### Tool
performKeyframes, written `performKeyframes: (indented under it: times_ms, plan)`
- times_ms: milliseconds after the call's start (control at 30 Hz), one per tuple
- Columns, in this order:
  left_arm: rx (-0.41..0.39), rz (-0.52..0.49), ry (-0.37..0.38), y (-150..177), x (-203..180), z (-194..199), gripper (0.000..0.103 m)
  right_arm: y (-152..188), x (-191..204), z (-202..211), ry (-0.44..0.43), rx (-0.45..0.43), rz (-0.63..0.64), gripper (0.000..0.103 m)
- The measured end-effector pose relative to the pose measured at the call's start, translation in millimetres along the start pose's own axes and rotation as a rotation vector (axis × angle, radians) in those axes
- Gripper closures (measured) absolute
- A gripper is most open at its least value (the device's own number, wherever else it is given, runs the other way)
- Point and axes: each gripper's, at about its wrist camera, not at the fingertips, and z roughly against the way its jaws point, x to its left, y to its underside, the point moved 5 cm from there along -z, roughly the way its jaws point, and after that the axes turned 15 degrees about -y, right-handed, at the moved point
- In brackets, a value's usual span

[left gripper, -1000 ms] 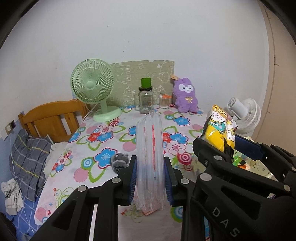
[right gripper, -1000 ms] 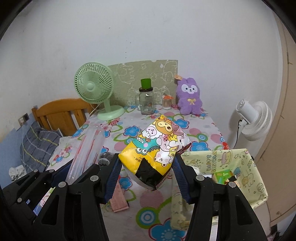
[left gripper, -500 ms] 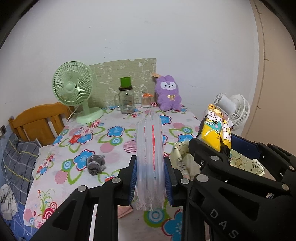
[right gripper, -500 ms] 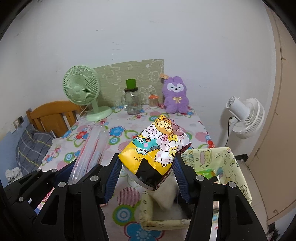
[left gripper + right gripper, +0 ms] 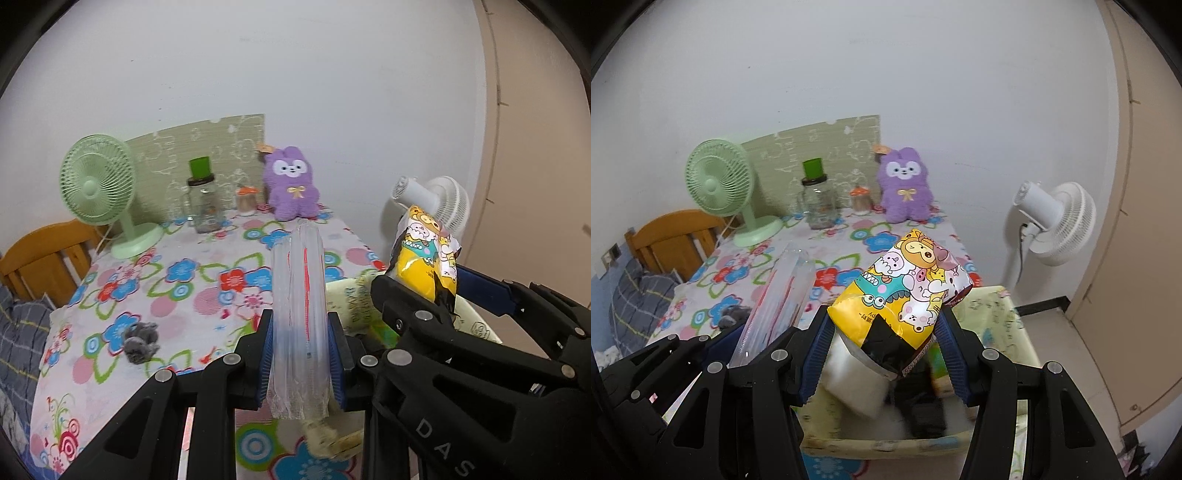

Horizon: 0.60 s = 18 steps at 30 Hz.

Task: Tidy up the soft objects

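My left gripper is shut on a clear plastic packet with a red stripe, which stands upright between its blue pads. The same clear packet shows at the left of the right wrist view. My right gripper is shut on a yellow cartoon snack bag, held over a pale yellow fabric storage box at the table's right edge. The snack bag also appears at the right of the left wrist view. Inside the box lie a white item and a black item.
On the flowered tablecloth stand a green desk fan, a glass jar with a green lid, a small orange-lidded jar and a purple plush bunny. A small grey plush lies front left. A white floor fan stands right; a wooden chair left.
Both grippers have swung rightward with their packets; the table items slid left in view. The fabric box now lies under the right gripper, its contents showing.
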Motion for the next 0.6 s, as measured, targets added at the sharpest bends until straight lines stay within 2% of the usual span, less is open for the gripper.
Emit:
performKeyframes:
  times_ms: [333, 600]
  plan:
    - [0.020, -0.026, 0.037, -1.7, -25.1, -14.6, 0.077, 2.2, -30.3, -5.8, 0.023, 0.016, -0.021, 0.044]
    - [0.066, -0.065, 0.062, 6.5, -41.3, -31.0, 0.074, 12.1, -47.3, -18.7, 0.037, 0.050, -0.058, 0.044]
